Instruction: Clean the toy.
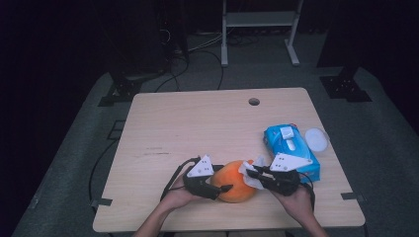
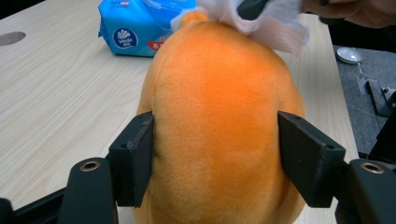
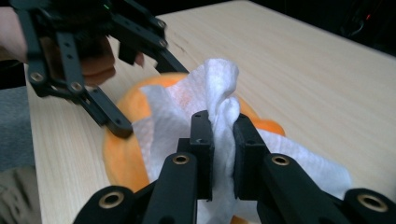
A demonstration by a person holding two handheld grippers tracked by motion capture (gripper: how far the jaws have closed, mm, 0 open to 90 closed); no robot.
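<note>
An orange plush toy lies near the table's front edge. My left gripper comes at it from the left and is shut on it. In the left gripper view both black pads press into the orange plush toy. My right gripper reaches in from the right, shut on a white wipe that rests on top of the toy. The right gripper view has its jaws pinching a bunched fold of the white wipe, which drapes over the orange plush toy, with the left gripper beyond it.
A blue pack of wipes lies right of the toy, close behind my right hand, with a white round lid beside it. The wooden table has a small hole near its far edge. Dark stands and cables sit on the floor beyond.
</note>
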